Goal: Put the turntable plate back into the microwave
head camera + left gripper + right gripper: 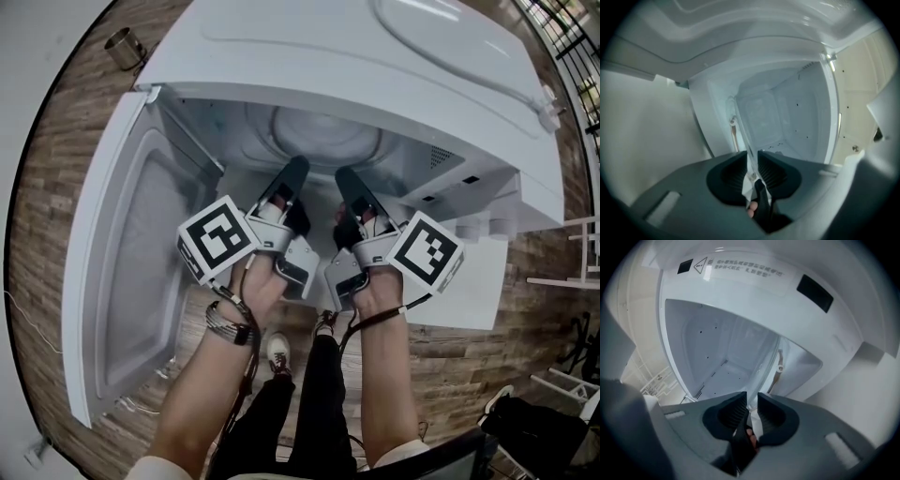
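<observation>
The clear glass turntable plate [323, 139] lies level inside the open white microwave [375, 56], reaching into its cavity. My left gripper [294, 171] is shut on the plate's near rim at the left, my right gripper [348, 180] on the rim at the right. In the left gripper view the glass edge [740, 131] runs between the dark ribbed pads of the left gripper [751, 158]. The right gripper view has the same rim [765, 376] pinched in the right gripper [752, 400], with the cavity wall [708, 348] behind it.
The microwave door [122, 262] hangs wide open at the left. A metal cup [124, 47] stands on the wood surface at the top left. A white rack [581, 253] and a dark bag [534, 431] are at the right.
</observation>
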`<action>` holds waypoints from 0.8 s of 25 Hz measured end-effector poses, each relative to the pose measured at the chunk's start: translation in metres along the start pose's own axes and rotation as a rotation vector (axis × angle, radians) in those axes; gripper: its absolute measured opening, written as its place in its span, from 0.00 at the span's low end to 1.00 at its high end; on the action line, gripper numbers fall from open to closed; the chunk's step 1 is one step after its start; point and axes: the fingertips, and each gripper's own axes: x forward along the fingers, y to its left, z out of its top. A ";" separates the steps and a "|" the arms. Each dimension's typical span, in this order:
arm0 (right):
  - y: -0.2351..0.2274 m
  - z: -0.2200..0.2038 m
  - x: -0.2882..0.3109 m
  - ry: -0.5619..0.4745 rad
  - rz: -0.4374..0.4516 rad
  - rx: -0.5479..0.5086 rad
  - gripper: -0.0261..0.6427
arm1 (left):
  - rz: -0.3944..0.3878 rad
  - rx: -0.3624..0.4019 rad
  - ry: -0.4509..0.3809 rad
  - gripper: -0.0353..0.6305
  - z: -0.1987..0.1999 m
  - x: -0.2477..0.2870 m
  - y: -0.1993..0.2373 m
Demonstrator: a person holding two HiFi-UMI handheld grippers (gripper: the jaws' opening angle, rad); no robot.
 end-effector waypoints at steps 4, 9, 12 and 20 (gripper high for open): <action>-0.001 0.002 0.000 -0.002 -0.017 -0.010 0.15 | 0.025 0.008 0.014 0.17 -0.001 -0.001 0.004; 0.002 0.009 0.001 -0.039 -0.005 0.000 0.15 | 0.031 0.026 0.049 0.18 -0.007 0.002 0.003; 0.000 0.006 -0.002 -0.038 -0.015 0.008 0.15 | 0.040 0.068 0.070 0.20 -0.014 -0.003 0.004; -0.003 0.009 -0.004 -0.036 -0.028 -0.001 0.15 | 0.039 0.094 0.037 0.24 0.000 -0.010 0.005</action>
